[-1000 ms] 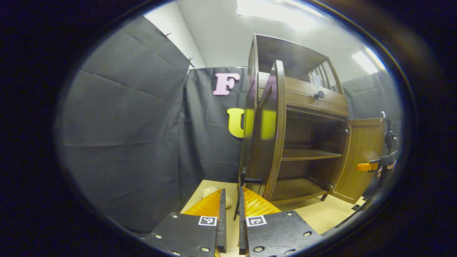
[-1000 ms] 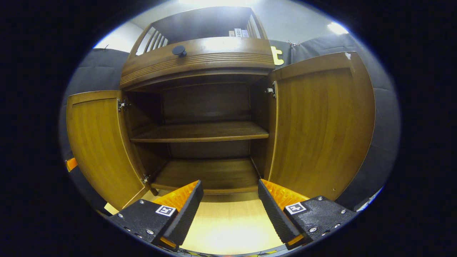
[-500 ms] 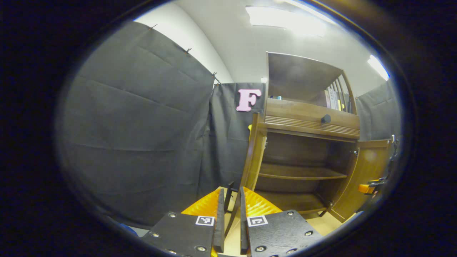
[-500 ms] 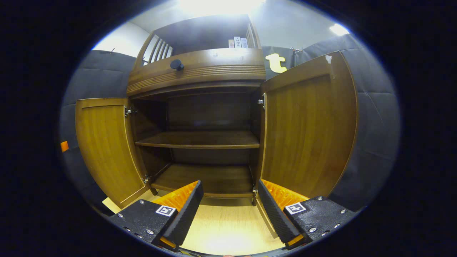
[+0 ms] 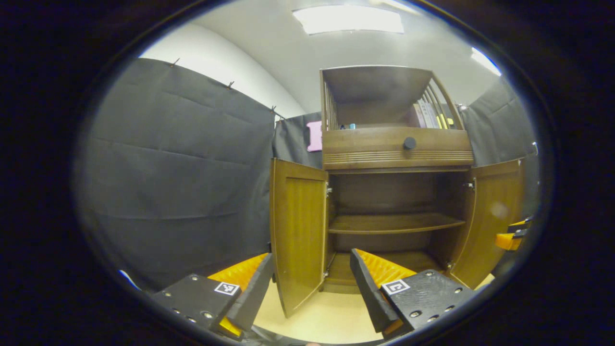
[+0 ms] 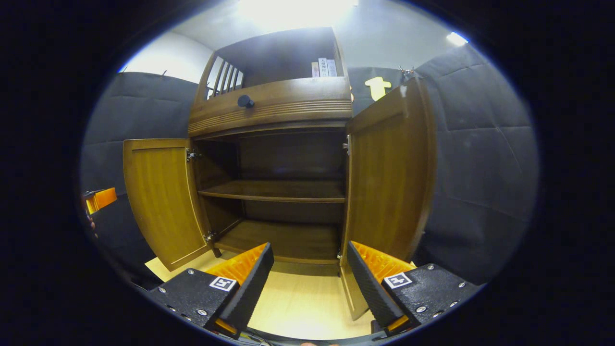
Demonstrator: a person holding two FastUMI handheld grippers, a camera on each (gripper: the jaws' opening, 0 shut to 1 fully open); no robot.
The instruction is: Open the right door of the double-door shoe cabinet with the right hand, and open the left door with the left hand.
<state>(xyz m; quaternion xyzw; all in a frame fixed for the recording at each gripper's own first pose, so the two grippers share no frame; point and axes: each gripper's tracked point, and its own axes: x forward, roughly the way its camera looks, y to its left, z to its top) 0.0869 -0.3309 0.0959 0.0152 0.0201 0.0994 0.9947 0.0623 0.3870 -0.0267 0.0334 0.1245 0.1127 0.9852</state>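
Observation:
The brown wooden shoe cabinet [image 5: 396,154] stands with both doors swung wide, baring two empty shelves [image 5: 394,223]. In the left gripper view its left door [image 5: 298,230] hangs just beyond my left gripper [image 5: 310,288], which is open and holds nothing; the right door [image 5: 495,216] is farther right. In the right gripper view the right door [image 6: 384,178] stands edge-on just past my right gripper [image 6: 310,283], which is open and empty; the left door [image 6: 163,197] is on the far side. Each gripper shows at the edge of the other's view [image 5: 509,238] [image 6: 98,199].
A drawer front with a dark round knob [image 6: 245,101] sits above the doors, and books [image 5: 427,113] stand on the open top shelf. The cabinet rests on a light wooden floor [image 6: 302,298]. Black cloth walls [image 5: 182,182] close in on both sides.
My left gripper has opened, let go of the left door's edge and drawn back to face the cabinet front. The right gripper stayed open and drew back a little.

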